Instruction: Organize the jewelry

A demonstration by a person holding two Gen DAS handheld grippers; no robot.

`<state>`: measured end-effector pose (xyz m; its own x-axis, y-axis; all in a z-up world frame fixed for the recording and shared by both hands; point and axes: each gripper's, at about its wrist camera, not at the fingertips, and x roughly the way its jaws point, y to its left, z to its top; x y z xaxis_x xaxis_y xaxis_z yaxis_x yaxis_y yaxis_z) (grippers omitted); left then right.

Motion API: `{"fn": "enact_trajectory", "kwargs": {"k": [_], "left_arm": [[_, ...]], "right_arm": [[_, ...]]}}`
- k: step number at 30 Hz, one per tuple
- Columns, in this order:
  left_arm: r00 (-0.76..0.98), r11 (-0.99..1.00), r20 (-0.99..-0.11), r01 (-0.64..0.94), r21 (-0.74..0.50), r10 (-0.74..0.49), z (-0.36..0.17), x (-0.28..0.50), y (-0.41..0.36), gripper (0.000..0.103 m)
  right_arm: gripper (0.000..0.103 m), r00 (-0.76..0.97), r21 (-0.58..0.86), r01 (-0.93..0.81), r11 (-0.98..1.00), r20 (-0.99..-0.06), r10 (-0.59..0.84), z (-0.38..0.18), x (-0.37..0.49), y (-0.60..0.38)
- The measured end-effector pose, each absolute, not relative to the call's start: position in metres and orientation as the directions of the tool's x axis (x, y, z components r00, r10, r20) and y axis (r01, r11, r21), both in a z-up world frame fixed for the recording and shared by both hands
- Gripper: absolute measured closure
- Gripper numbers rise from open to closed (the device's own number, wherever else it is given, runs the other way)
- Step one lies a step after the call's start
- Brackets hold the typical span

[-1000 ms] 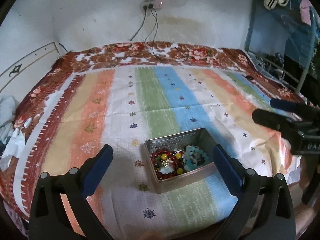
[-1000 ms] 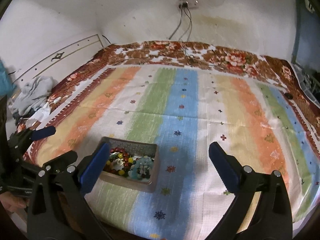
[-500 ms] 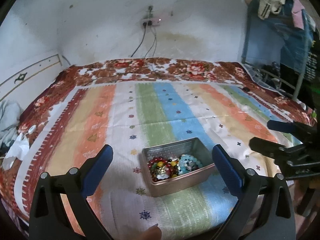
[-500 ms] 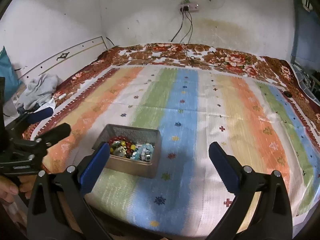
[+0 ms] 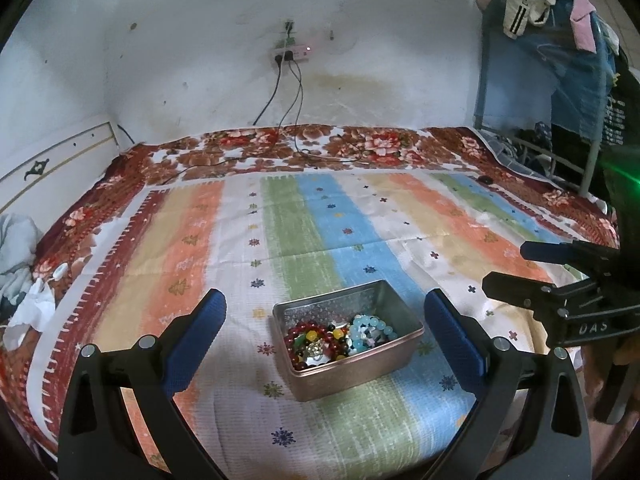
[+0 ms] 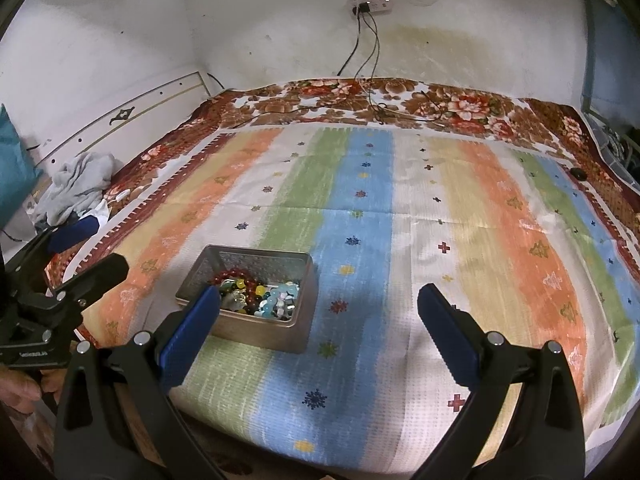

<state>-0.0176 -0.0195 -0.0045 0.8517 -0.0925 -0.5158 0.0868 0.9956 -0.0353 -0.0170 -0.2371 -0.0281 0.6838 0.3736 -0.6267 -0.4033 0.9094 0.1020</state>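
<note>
A small metal tin [image 5: 394, 354] [image 6: 304, 280] sits on the striped bedspread near the bed's front edge. Inside lie a red bead bracelet [image 5: 304, 328] [image 6: 230, 273], a pale blue bead bracelet [image 5: 372, 326] [image 6: 276, 300] and other mixed beads. My left gripper [image 5: 325, 308] hangs open just before the tin, which lies between its fingers in that view. My right gripper [image 6: 319, 298] is open too, to the right of the tin; its left finger [image 6: 192, 328] overlaps the tin's near corner. Neither holds anything.
The striped bedspread [image 6: 400, 208] covers a bed against a white wall. Cables [image 6: 372, 92] trail from a wall socket onto the far edge. Crumpled grey cloth [image 6: 76, 184] lies at the left; clothes hang on a rack [image 5: 560, 40] at the right. A small dark object [image 6: 579, 174] rests far right.
Both grippers have pulled back and tilted up, so more wall shows and the tin sits lower and farther. Both stay open; the tin has not moved.
</note>
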Motion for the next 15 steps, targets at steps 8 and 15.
{"fn": "enact_trajectory", "kwargs": {"k": [8,15], "left_arm": [[0.84,0.996,-0.535,0.075,-0.045,-0.087,-0.0071,-0.0154,-0.018,0.006],[0.834,0.995,-0.543,0.074,-0.06,-0.095,-0.0074,-0.0137,-0.0159,0.006]], "right_arm": [[0.005,0.677,0.076,-0.427,0.901,-0.633,0.374,-0.0318,-0.0213,-0.2314],[0.005,0.672,0.08,-0.413,0.907,-0.645,0.363,-0.0339,-0.0182,-0.2329]]}}
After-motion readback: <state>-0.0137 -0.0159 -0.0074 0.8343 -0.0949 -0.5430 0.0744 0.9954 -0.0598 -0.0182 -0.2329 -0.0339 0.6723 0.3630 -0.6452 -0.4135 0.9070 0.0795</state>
